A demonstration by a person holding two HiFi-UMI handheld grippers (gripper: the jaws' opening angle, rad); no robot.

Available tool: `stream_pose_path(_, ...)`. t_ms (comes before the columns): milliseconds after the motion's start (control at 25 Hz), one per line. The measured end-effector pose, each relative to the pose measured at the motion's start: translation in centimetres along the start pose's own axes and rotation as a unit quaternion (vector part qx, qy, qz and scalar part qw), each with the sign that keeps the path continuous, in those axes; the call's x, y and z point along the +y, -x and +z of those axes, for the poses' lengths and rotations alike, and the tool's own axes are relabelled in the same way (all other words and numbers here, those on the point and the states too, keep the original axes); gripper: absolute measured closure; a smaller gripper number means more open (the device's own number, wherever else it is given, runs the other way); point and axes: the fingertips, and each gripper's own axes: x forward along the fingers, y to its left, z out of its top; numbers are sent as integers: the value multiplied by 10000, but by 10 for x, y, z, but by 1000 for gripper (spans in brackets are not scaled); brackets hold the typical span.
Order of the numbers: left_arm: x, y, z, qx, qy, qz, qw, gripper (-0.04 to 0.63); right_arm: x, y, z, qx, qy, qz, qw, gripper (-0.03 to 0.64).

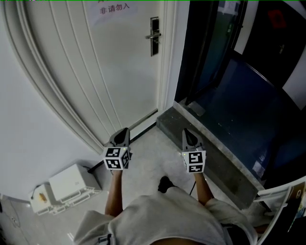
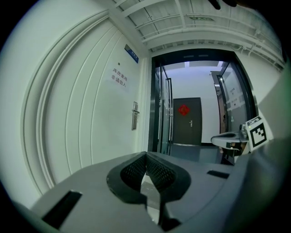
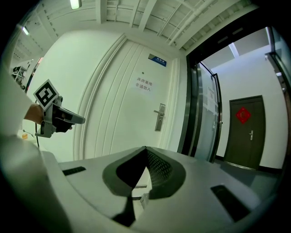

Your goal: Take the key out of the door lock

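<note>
A white door [image 1: 95, 72] stands ahead with a metal lock plate and lever handle [image 1: 154, 36] at its right edge; the same lock plate [image 2: 135, 115] [image 3: 159, 117] shows in both gripper views. The key is too small to make out. My left gripper [image 1: 122, 131] and right gripper [image 1: 187, 133] are held low, side by side, well short of the door. Both have their jaws together with nothing between them. The left gripper's tips [image 2: 146, 154] and the right gripper's tips [image 3: 145, 148] meet at a point.
A paper sign [image 1: 111, 8] hangs on the door. To the right is a dark glass doorway [image 1: 224, 62] with a grey stone threshold [image 1: 210, 143]. A white box [image 1: 71, 184] sits on the floor at the left wall. A red-marked dark door [image 2: 187, 120] lies beyond.
</note>
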Motion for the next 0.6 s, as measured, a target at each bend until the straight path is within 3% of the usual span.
stream_pose_path(280,26,-50,3,14,-28,76,10000,577,-11,-58,-6,-3,-10,99,10000,595)
stream_pose_path(600,53,-163,26,-9,-169,42,9998,577,-40,-172,-1,-162,-108,265,9995,595)
